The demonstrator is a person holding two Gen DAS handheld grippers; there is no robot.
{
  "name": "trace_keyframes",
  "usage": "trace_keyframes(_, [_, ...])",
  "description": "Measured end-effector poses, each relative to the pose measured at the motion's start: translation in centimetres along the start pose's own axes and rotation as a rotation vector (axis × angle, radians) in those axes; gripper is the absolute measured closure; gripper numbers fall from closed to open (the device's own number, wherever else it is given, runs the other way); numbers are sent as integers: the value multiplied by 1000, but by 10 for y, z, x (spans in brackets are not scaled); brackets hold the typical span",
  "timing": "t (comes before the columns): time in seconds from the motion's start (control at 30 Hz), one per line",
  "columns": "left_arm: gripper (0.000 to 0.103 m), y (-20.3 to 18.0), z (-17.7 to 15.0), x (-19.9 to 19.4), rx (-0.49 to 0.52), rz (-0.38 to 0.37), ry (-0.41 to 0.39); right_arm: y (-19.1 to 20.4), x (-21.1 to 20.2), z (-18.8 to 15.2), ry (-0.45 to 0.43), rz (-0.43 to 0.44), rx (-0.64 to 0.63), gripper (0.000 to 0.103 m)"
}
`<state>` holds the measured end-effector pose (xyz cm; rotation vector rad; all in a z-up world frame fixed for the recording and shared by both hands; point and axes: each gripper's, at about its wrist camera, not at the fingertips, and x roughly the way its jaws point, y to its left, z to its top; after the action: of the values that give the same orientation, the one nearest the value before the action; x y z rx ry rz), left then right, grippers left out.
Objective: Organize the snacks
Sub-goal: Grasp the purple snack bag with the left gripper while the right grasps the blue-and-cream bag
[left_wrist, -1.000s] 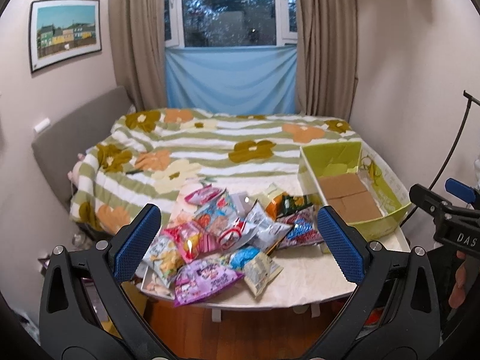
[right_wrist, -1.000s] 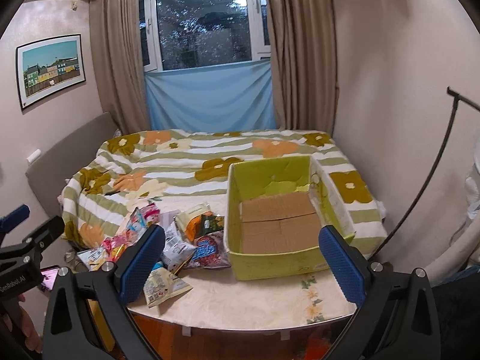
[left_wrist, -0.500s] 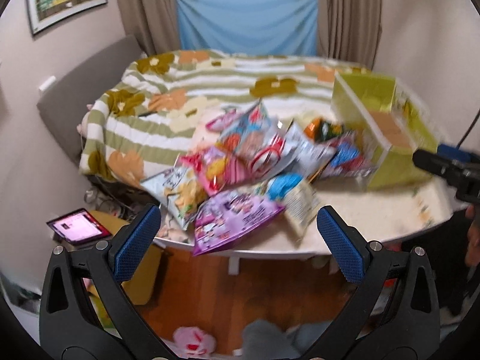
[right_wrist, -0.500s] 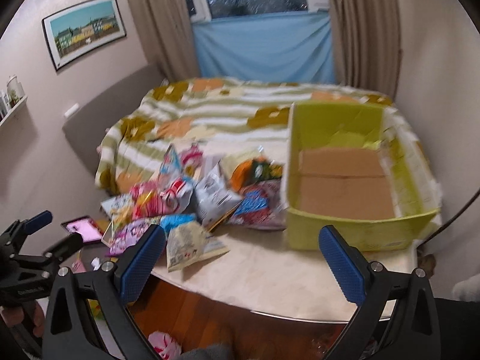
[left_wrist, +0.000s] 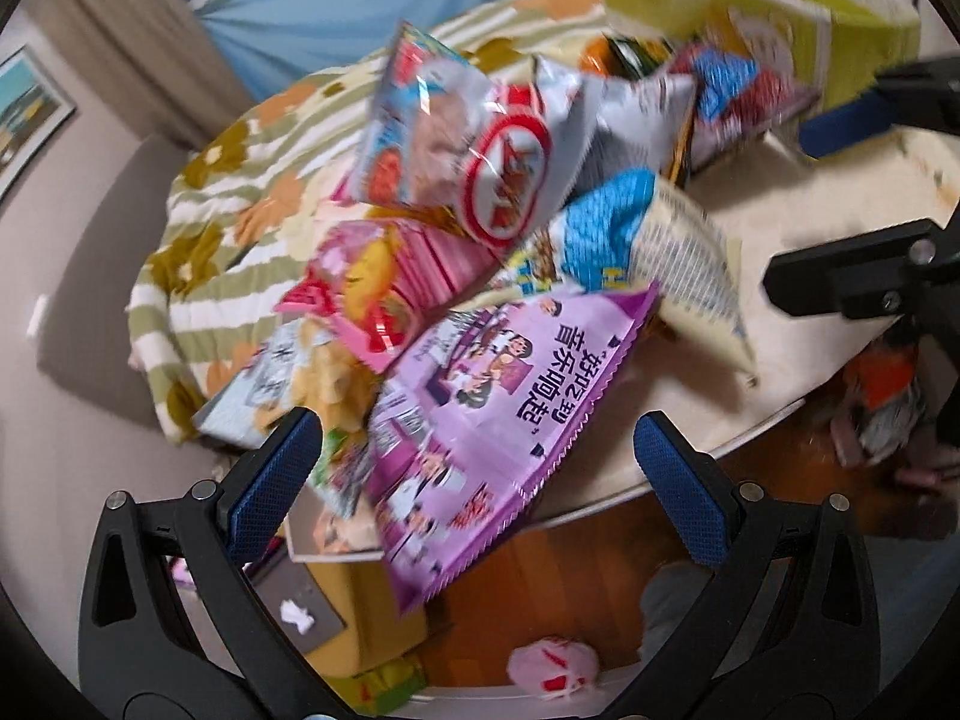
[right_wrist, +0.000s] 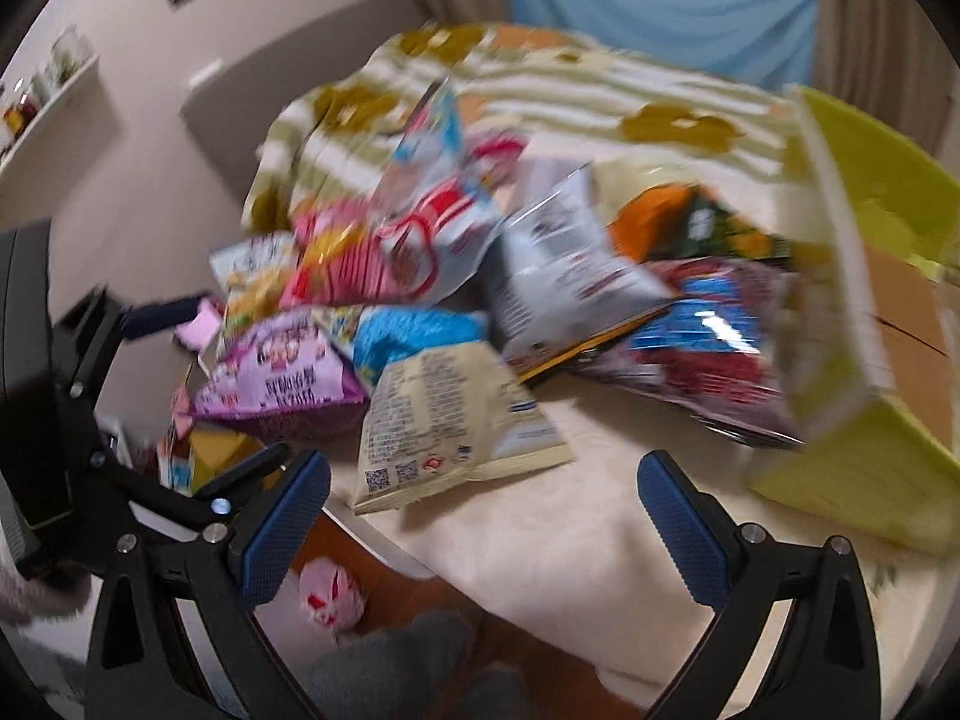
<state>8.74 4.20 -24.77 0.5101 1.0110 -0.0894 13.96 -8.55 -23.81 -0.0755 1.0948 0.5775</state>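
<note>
Purple snack bag [left_wrist: 480,420] overhanging table [left_wrist: 810,228], blurred

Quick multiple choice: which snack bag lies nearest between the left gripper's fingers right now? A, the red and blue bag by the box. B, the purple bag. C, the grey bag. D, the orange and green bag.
B: in the left wrist view the purple bag fills the space just ahead of the open left gripper, hanging over the table edge, while the other bags lie farther back.
</note>
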Motion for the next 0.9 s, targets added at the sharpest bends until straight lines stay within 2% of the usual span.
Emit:
trace_keyframes(0.17, [1, -6, 2, 22, 45, -36, 8, 2, 33, 8, 59, 43, -59, 1])
trace_keyframes(0.33, [6, -14, 7, 38, 95, -26, 14, -1, 52, 14, 91, 62, -104, 1])
trace_keyframes(0.4, [13, -14, 8, 42, 106, -23, 19, 0, 58, 17, 96, 70, -115, 1])
trace_keyframes(0.53, [16, -13, 10, 49, 118, -21, 31, 3, 70, 23, 112, 81, -138, 1])
trace_keyframes(0.6, [23, -11, 12, 53, 122, -17, 41, 4, 75, 26, 119, 84, -151, 1])
trace_keyframes(0.9, [37, -9, 5, 51, 153, -33, 40, 16, 89, 24, 166, 117, -221, 1])
